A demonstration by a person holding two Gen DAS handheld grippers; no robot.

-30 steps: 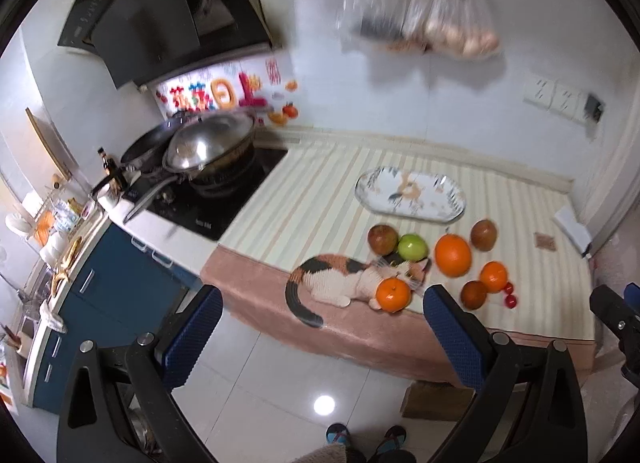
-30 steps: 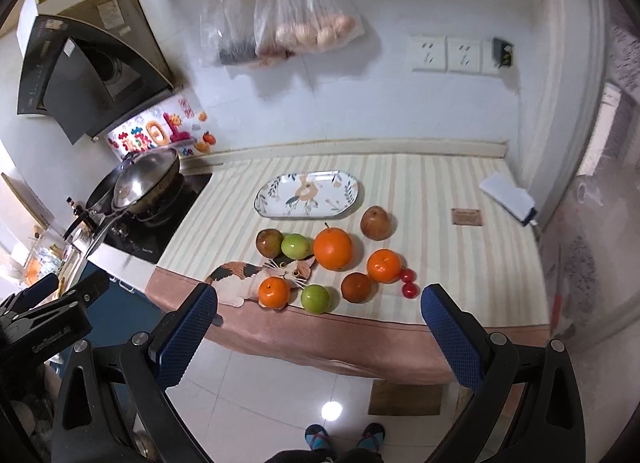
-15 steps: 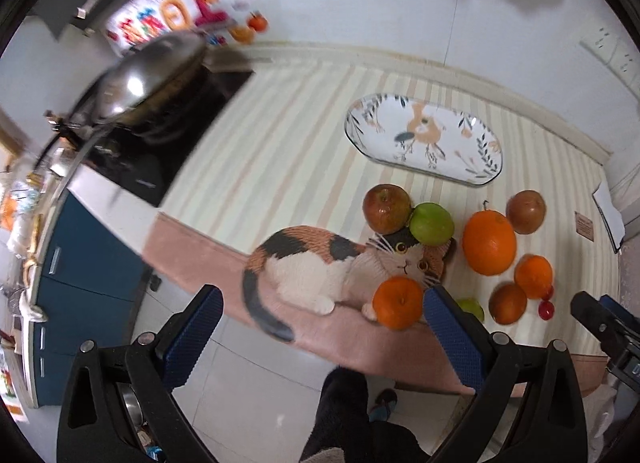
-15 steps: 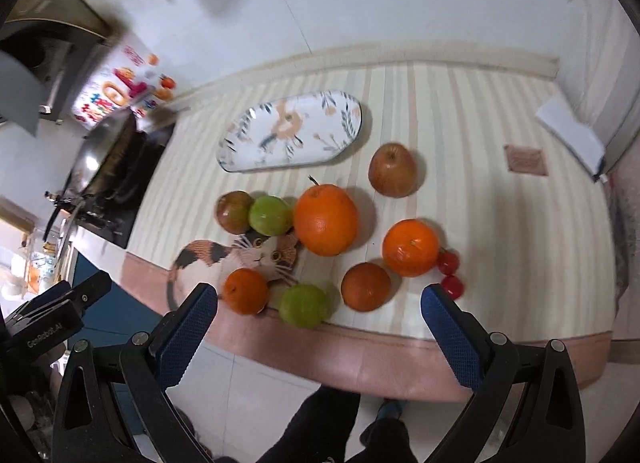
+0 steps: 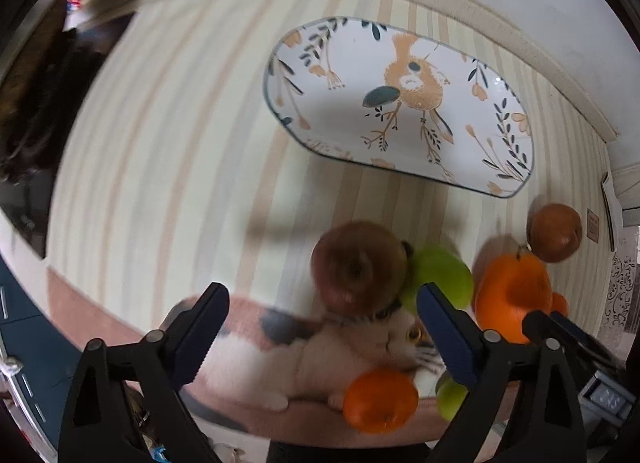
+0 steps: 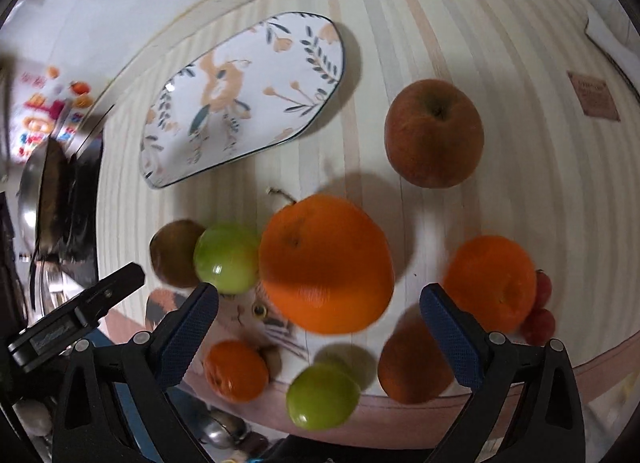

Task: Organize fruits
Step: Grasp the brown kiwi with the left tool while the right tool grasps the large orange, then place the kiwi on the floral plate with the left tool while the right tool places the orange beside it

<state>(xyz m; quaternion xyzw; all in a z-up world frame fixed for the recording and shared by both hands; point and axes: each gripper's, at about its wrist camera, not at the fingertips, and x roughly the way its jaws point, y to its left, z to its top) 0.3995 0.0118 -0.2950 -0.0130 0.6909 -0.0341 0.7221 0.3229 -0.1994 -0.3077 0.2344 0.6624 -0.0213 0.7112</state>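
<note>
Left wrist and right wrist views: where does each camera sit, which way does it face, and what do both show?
Left wrist: on the left gripper, facing down at the red-brown apple and bird plate; its own closing, empty jaws and the right gripper's edge show.
Right wrist: on the right gripper, facing steeply down at the large orange; its open jaws and the left gripper's tip show.
Shared: plate, large orange, green apple, cat mat.

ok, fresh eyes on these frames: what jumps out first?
The big orange in the middle of the fruit cluster, framed between the open right claw. Behind it lies the empty bird-patterned plate on the striped mat. The left claw, closing on nothing yet, hangs over a reddish apple.
</note>
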